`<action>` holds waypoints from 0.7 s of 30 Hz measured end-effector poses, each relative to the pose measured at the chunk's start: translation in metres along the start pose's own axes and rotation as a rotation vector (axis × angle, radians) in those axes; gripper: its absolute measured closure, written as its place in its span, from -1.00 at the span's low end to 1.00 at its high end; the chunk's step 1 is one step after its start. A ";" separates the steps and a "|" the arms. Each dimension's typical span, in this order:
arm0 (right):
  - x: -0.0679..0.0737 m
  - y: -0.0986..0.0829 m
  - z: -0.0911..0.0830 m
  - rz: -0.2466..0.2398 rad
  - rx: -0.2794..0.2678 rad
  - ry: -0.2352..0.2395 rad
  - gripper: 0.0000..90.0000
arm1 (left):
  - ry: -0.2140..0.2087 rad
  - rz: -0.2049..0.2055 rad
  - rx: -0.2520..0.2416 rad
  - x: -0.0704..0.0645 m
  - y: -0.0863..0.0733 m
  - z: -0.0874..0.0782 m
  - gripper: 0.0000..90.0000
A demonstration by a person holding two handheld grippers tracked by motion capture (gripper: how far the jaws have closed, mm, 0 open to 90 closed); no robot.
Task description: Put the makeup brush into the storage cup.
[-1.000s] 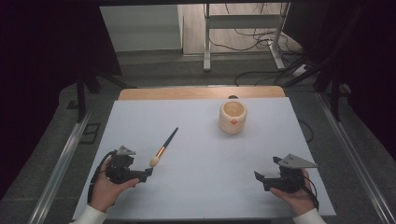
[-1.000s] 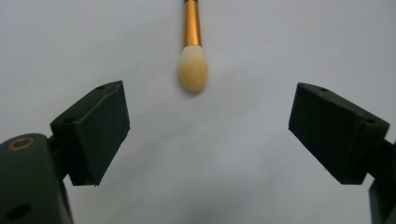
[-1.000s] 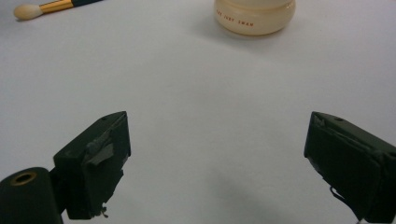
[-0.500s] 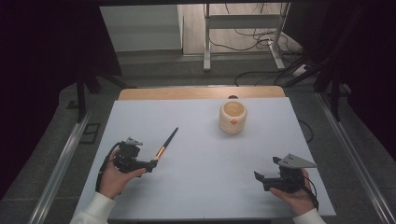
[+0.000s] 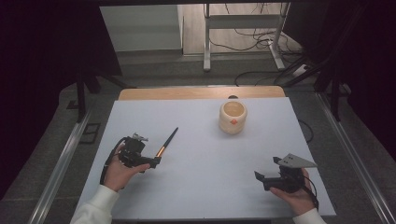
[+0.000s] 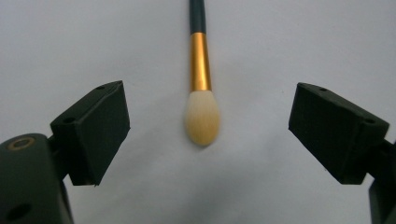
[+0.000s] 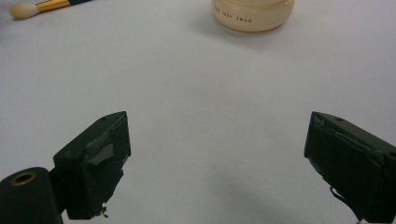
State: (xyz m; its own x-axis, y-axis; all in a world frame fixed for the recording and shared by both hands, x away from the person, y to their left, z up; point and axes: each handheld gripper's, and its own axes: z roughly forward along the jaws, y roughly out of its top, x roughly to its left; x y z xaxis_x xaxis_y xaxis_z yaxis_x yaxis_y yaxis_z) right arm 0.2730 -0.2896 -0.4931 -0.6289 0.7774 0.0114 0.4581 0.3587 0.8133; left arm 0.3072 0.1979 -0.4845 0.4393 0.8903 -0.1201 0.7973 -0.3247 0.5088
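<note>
From above, the brush (image 5: 166,143) lay on the white table (image 5: 201,182), its tip right by the left gripper (image 5: 152,163); the cup (image 5: 232,116) sat well off. Left gripper view: jaws wide apart, bristles between them, untouched. Right gripper view: right gripper (image 7: 217,163) gaped too, holding nothing.

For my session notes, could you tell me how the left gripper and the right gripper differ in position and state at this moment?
The left gripper sits at the makeup brush, its open jaws flanking the bristle tip without touching; the right gripper faces bare white table, with the cream cup far ahead. The right carries a grey three-cornered plate; the left shows none. Both are hand-held, open and empty.
</note>
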 end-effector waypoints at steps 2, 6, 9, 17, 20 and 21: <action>0.000 0.000 0.000 0.000 0.000 0.001 -0.84 | 0.001 0.003 0.004 0.000 0.003 0.003 -0.70; 0.000 0.000 0.000 -0.002 0.001 -0.001 -0.84 | 0.000 0.011 0.011 -0.001 0.008 0.007 -0.71; 0.000 0.000 0.000 -0.002 0.002 -0.001 -0.84 | -0.005 0.016 0.015 -0.002 0.012 0.009 -0.71; 0.000 0.000 0.001 -0.003 0.003 -0.001 -0.84 | -0.017 0.028 0.042 -0.002 0.026 0.016 -0.71; 0.000 0.000 0.001 -0.002 0.005 -0.002 -0.84 | -0.009 0.037 0.038 -0.002 0.032 0.018 -0.71; 0.000 0.000 0.001 -0.002 0.005 -0.002 -0.84 | -0.009 0.035 0.038 -0.001 0.033 0.019 -0.71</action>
State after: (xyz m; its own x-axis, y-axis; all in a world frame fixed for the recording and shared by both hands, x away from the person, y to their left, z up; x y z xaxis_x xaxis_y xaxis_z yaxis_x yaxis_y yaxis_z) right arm 0.2735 -0.2896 -0.4939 -0.6286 0.7777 0.0084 0.4600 0.3631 0.8103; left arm 0.3409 0.1798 -0.4834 0.4711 0.8751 -0.1108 0.7964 -0.3680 0.4799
